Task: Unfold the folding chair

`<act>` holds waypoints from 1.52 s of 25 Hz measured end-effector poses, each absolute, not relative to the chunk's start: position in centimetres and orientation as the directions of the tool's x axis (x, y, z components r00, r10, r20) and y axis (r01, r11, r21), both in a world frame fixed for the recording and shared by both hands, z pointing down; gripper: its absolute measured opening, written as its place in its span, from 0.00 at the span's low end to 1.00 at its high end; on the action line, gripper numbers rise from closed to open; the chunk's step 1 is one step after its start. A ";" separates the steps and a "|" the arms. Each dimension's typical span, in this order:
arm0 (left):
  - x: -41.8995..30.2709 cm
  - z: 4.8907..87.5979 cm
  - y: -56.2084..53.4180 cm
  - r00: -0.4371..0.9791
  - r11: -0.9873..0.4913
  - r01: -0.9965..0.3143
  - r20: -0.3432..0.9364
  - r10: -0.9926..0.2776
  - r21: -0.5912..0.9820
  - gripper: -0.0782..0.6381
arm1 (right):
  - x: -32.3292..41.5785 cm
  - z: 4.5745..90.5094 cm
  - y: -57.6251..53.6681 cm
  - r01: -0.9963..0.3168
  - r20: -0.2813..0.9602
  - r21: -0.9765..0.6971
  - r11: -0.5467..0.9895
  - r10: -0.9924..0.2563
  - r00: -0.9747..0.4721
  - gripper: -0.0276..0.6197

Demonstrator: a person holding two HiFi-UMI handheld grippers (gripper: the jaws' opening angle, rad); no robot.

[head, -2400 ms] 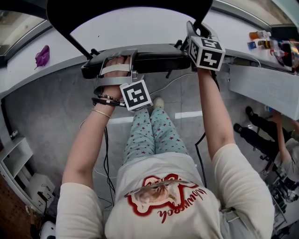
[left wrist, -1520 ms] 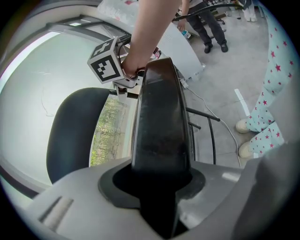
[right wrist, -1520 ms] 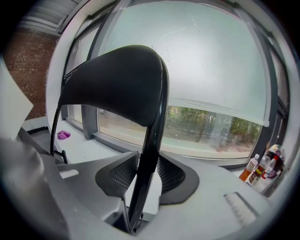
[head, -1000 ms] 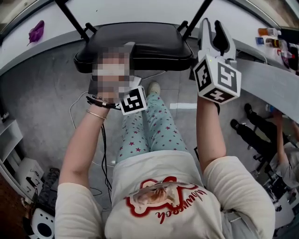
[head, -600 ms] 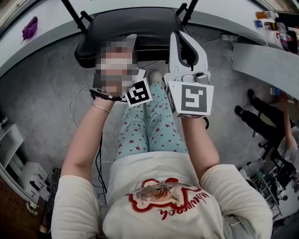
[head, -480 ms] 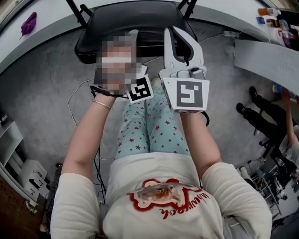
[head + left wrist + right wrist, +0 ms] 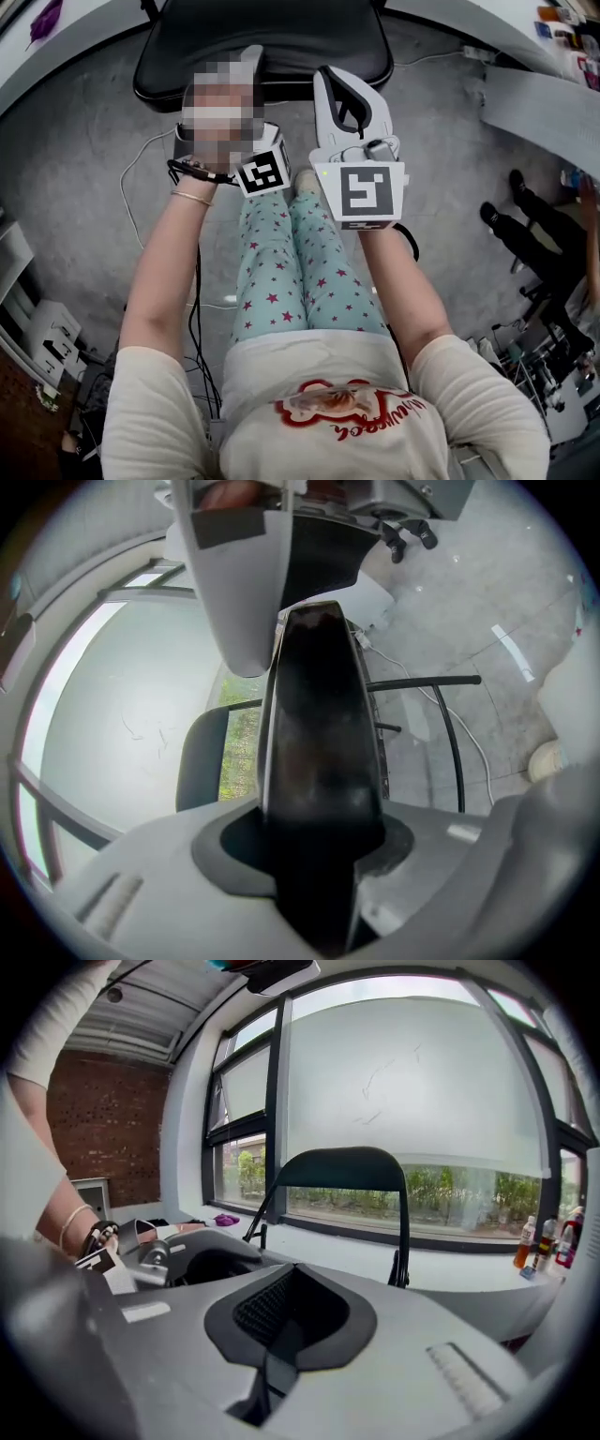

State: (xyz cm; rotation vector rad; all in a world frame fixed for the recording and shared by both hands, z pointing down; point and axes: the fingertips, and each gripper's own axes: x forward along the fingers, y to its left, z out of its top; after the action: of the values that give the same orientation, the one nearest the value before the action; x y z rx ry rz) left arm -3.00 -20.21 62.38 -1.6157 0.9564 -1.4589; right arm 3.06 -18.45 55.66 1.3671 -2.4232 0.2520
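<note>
The black folding chair stands open on the grey floor, its padded seat (image 7: 281, 37) lying flat at the top of the head view. Its curved backrest (image 7: 343, 1168) is upright before the window, and shows sideways in the left gripper view (image 7: 199, 761) with a frame tube (image 7: 422, 681). My left gripper (image 7: 248, 58) sits at the seat's front edge, partly under a mosaic patch; its dark fingers (image 7: 319, 761) are shut with nothing between them. My right gripper (image 7: 330, 75) is held beside it, just short of the seat, shut and empty (image 7: 281, 1321).
Cables (image 7: 131, 187) trail over the floor to the left of my star-patterned trouser legs (image 7: 281, 272). Another person's legs (image 7: 525, 234) are at the right. Bottles (image 7: 525, 1241) and a purple object (image 7: 225, 1220) rest on the window sill. White shelving (image 7: 19, 281) stands at the left.
The seat has come down from a steep tilt to flat. My right gripper left the chair's rear right corner and came down beside the left one. The view drew back.
</note>
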 end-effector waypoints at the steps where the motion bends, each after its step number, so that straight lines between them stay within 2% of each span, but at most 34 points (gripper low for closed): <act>1: -2.9 62.9 -19.9 0.070 -0.431 -0.045 0.427 -0.901 -0.901 0.35 | 3.2 56.4 -17.8 -0.851 0.390 0.002 0.525 -0.784 -0.483 0.08; 8: -3.1 65.8 -18.6 0.057 -0.379 -0.035 0.377 -0.925 -0.925 0.36 | 3.4 60.3 -15.9 -0.876 0.519 -0.091 0.473 -0.729 -0.447 0.08; 14: -3.3 65.7 -18.1 0.058 -0.332 -0.066 0.329 -0.943 -0.941 0.36 | 3.4 60.4 -15.6 -0.902 0.454 -0.094 0.422 -0.788 -0.416 0.08; 17: -3.2 66.2 -16.8 0.066 -0.311 -0.057 0.308 -0.949 -0.949 0.36 | 3.7 61.1 -14.3 -0.920 0.468 -0.085 0.382 -0.800 -0.376 0.08; 26: -3.0 67.7 -13.3 0.066 -0.274 -0.061 0.270 -0.961 -0.960 0.37 | 3.8 63.0 -10.3 -0.916 0.443 -0.078 0.393 -0.810 -0.385 0.08; 32: -3.0 70.0 -10.3 0.056 -0.312 -0.066 0.308 -0.950 -0.948 0.41 | 3.7 65.0 -7.4 -0.916 0.466 -0.065 0.396 -0.800 -0.379 0.08; 38: -3.1 73.7 -5.1 0.046 -0.364 -0.072 0.361 -0.931 -0.929 0.46 | 4.0 68.4 -2.7 -0.925 0.545 -0.056 0.376 -0.764 -0.344 0.08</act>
State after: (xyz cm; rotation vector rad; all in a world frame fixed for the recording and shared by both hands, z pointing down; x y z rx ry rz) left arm -3.07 -5.08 73.68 -1.5558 1.0447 -1.4134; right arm 3.96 -2.71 68.42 1.4599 -2.2095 0.5011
